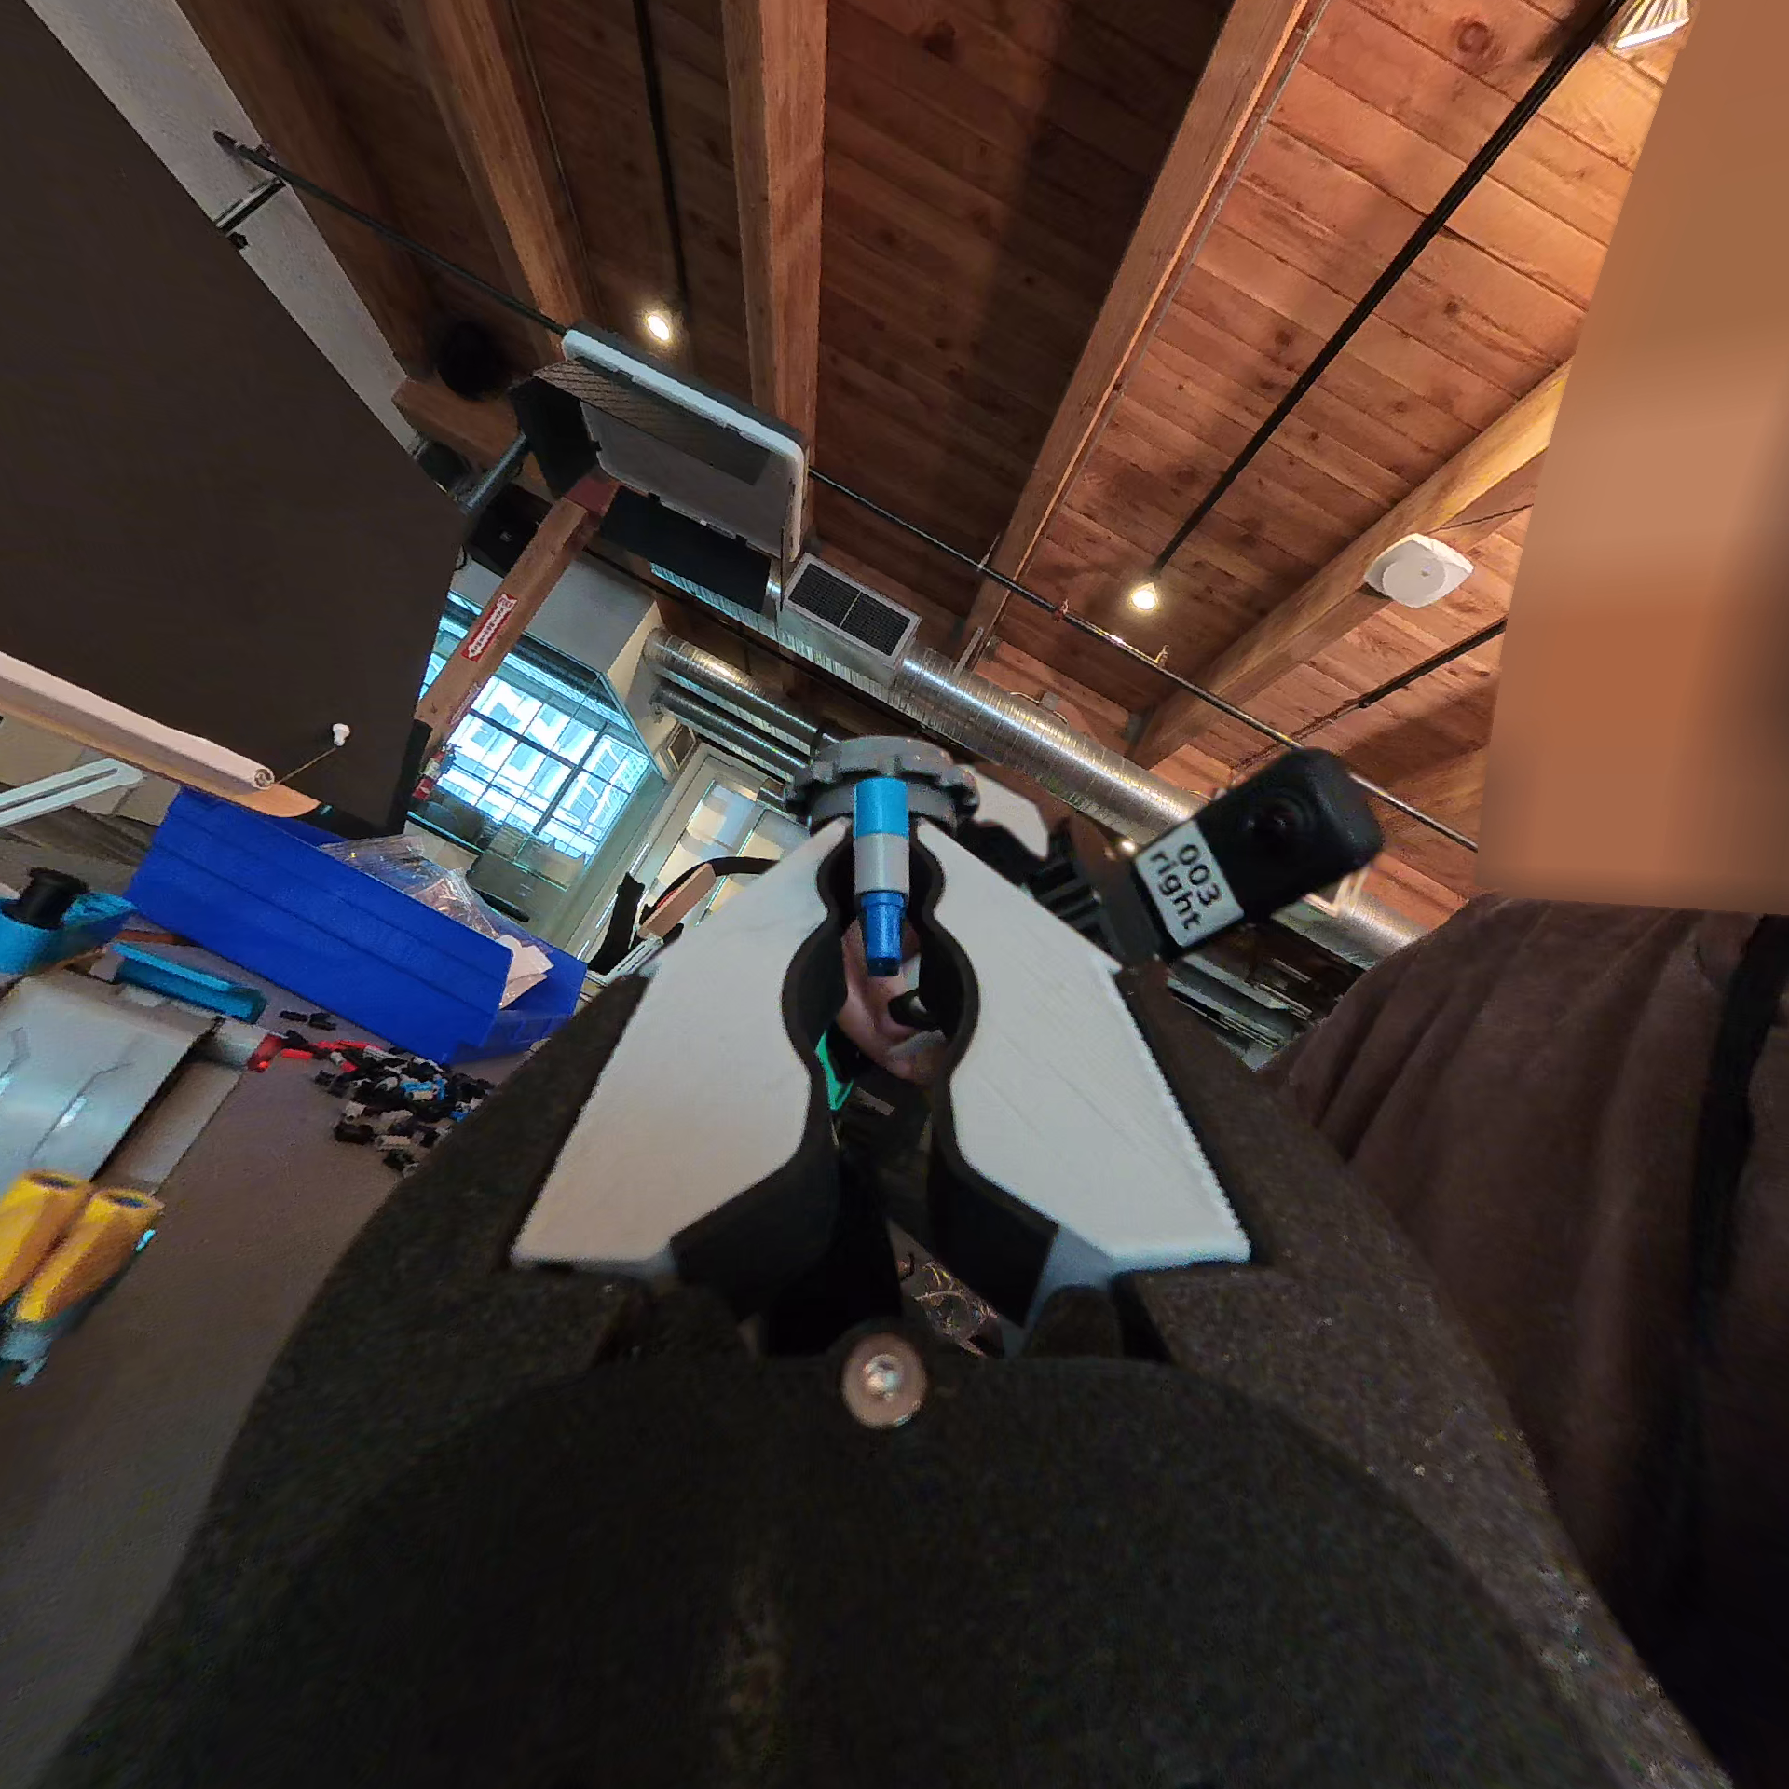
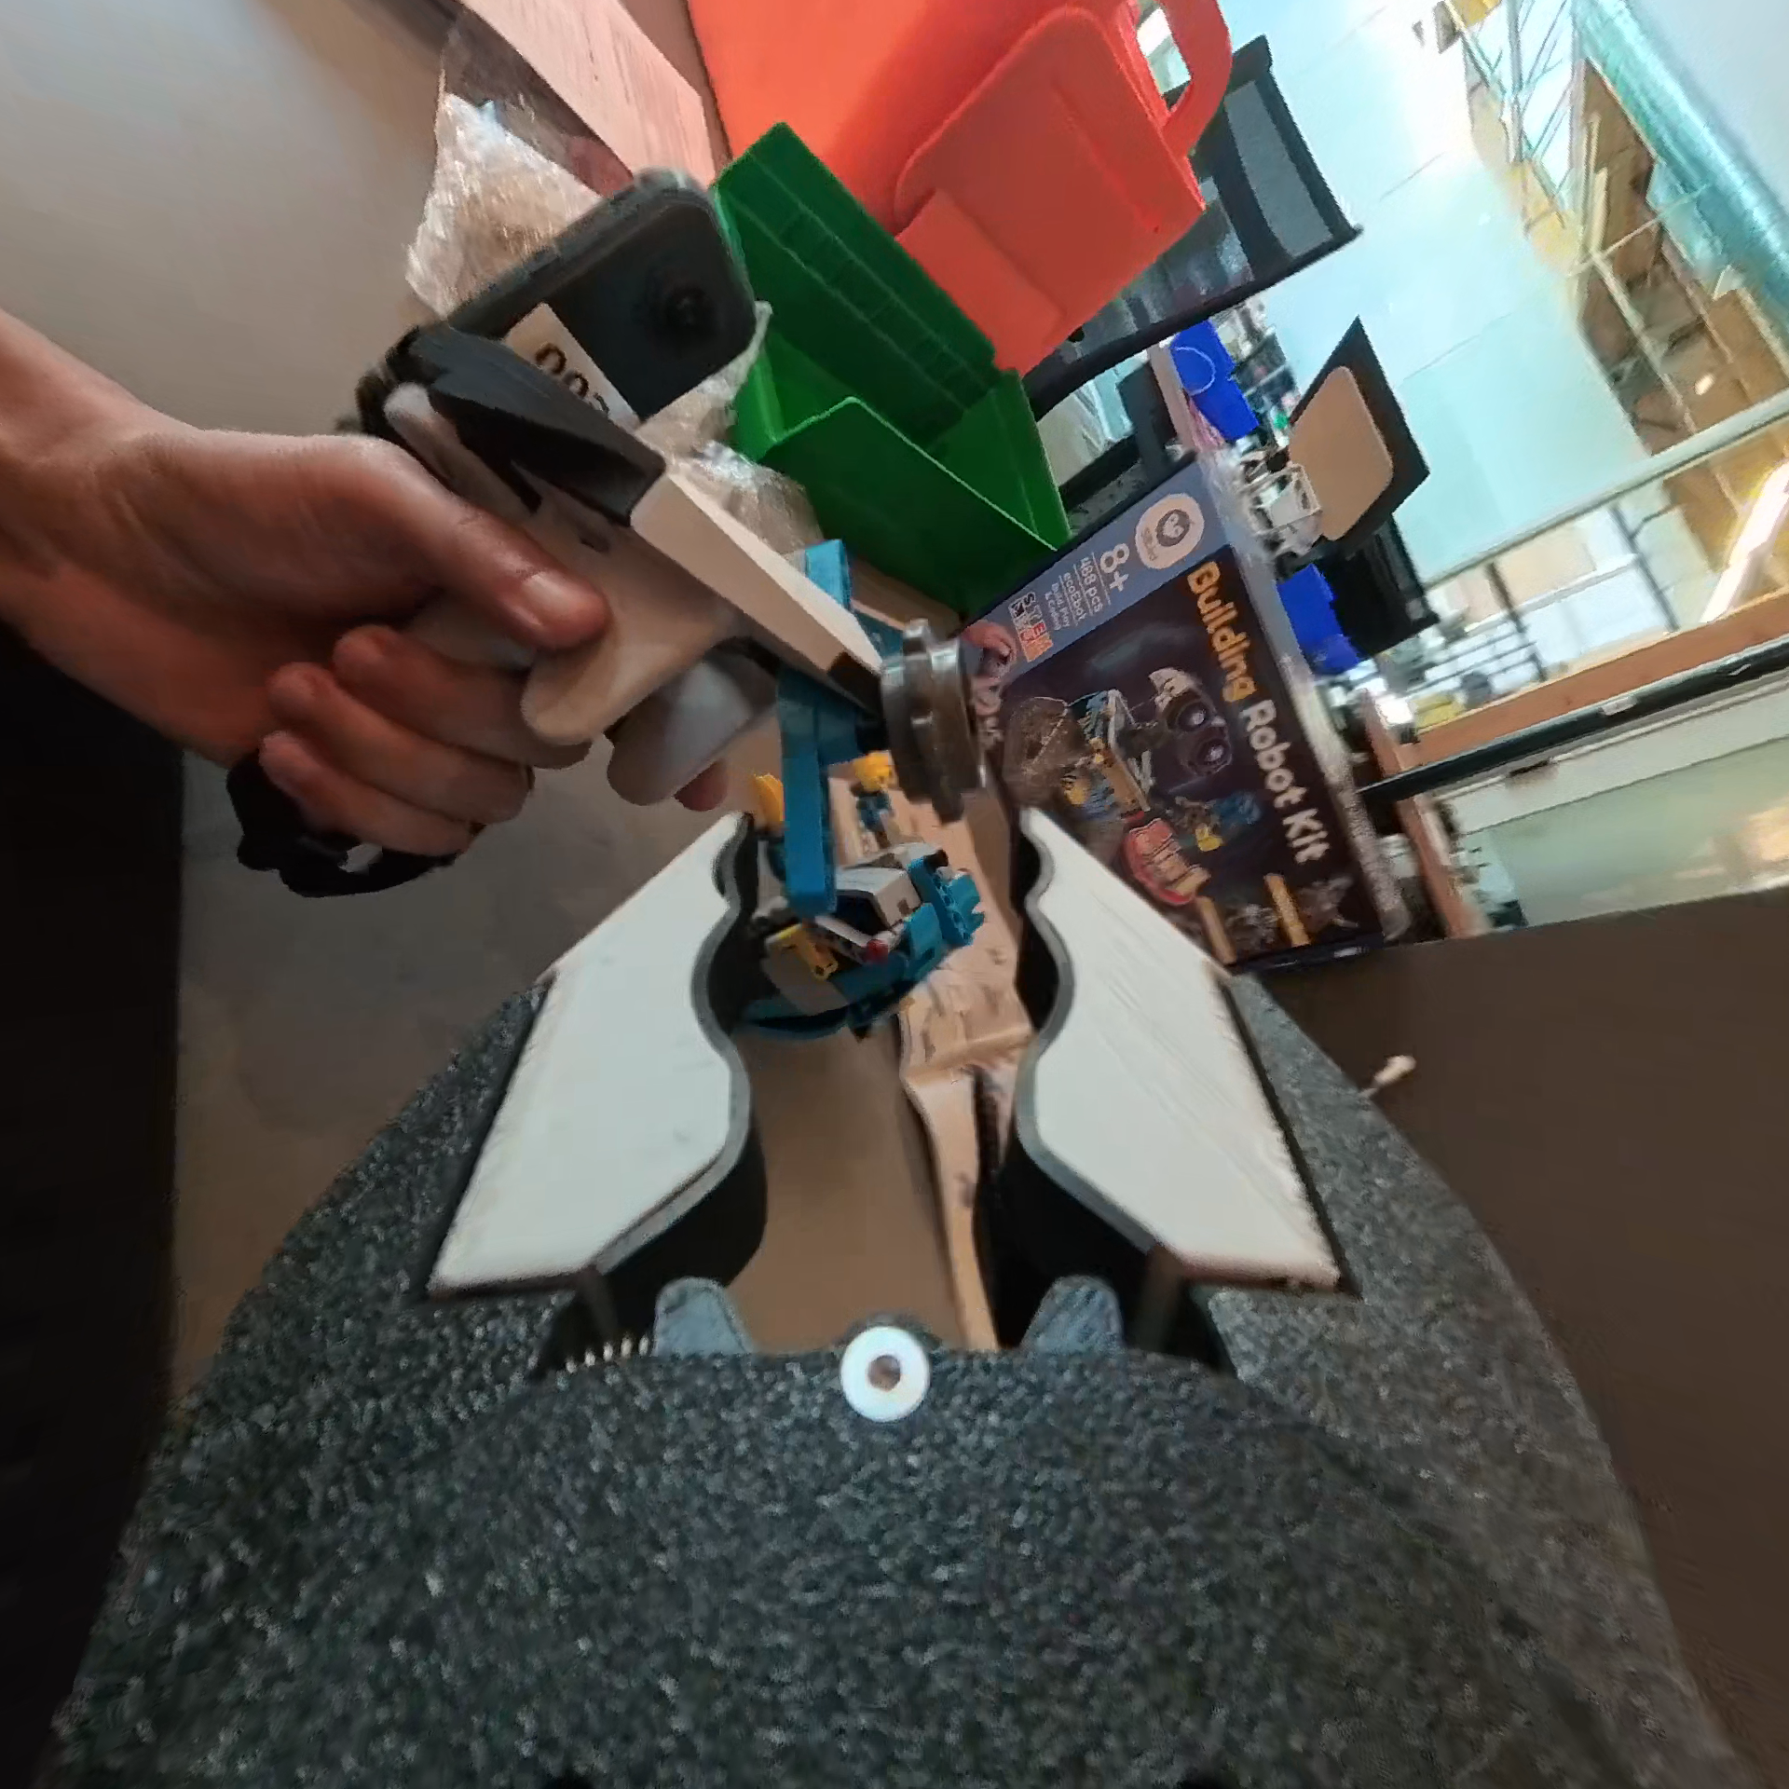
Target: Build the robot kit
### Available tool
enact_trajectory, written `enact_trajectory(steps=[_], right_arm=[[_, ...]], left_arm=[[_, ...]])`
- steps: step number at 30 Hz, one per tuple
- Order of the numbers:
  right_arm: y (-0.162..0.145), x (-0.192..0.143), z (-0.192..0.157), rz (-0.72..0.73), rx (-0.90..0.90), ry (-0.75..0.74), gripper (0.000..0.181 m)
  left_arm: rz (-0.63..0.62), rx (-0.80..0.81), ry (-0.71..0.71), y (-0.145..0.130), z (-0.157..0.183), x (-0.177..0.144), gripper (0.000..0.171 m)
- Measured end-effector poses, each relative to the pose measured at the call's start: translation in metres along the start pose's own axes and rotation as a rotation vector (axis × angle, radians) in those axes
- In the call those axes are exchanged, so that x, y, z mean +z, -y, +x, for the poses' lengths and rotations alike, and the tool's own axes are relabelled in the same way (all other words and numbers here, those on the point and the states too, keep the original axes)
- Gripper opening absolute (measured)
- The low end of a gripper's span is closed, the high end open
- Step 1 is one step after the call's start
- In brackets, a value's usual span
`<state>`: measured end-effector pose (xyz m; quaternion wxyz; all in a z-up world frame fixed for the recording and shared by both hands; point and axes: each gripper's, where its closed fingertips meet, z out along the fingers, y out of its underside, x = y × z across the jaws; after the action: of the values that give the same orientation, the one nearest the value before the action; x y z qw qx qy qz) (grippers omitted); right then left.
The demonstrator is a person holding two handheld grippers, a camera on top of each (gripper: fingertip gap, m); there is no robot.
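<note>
We look up from the left hand-held gripper (image 1: 883, 862) toward ceiling beams (image 1: 774, 194); from the right hand-held gripper (image 2: 876, 852), close along the counter (image 2: 319, 968). Both views share the grey gear piece (image 1: 881, 774).

Grey gear (image 2: 931, 721) in left gripper (image 2: 876, 678)

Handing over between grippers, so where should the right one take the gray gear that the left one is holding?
Probably the gear disc's toothed rim, from the side facing away from the left gripper: the disc sits clear beyond its fingertips, while the axle is boxed between them.

Grey table (image 1: 242, 1142), blue bin (image 1: 319, 920), sm. loose parts (image 1: 407, 1099), kit box (image 2: 1191, 765)
</note>
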<state>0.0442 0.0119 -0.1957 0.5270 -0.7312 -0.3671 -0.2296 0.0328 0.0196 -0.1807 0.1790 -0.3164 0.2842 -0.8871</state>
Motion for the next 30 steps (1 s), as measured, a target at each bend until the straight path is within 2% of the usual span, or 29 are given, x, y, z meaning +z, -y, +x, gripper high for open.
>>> enact_trajectory(steps=[5,7,10,13,14,19,20,22,25,28,30], right_arm=[[-0.007,-0.004,-0.027,0.115,0.453,0.272,0.041],[-0.007,-0.010,-0.039,0.174,0.603,0.404,0.029],[-0.009,-0.022,-0.044,0.265,0.749,0.510,0.017],[-0.020,-0.030,-0.060,0.274,0.848,0.628,0.017],[-0.026,-0.029,-0.063,0.275,0.860,0.627,0.009],[-0.053,-0.027,-0.061,0.371,1.003,0.588,0.007],[-0.058,-0.026,-0.060,0.389,1.040,0.590,0.007],[-0.064,-0.026,-0.049,0.456,1.142,0.593,0.008],[-0.066,-0.032,-0.025,0.559,1.238,0.563,0.007],[-0.084,-0.027,-0.012,0.544,1.293,0.434,0.006],[-0.108,-0.025,0.004,0.532,1.378,0.300,0.006]], left_arm=[[-0.024,0.010,-0.016,-0.003,0.003,0.002,0.006],[-0.067,0.013,-0.045,-0.010,0.008,0.004,0.006],[-0.171,0.038,-0.067,-0.029,0.012,0.008,0.006],[-0.269,0.067,-0.059,-0.049,0.010,0.014,0.006],[-0.299,0.076,-0.055,-0.055,0.009,0.016,0.006],[-0.379,0.068,0.050,-0.071,-0.016,0.020,0.008],[-0.390,0.060,0.082,-0.074,-0.023,0.019,0.013],[-0.396,0.046,0.131,-0.076,-0.033,0.019,0.022],[-0.382,0.031,0.178,-0.075,-0.044,0.020,0.022],[-0.356,0.005,0.196,-0.073,-0.051,0.021,0.022],[-0.347,0.000,0.209,-0.072,-0.054,0.020,0.022]])
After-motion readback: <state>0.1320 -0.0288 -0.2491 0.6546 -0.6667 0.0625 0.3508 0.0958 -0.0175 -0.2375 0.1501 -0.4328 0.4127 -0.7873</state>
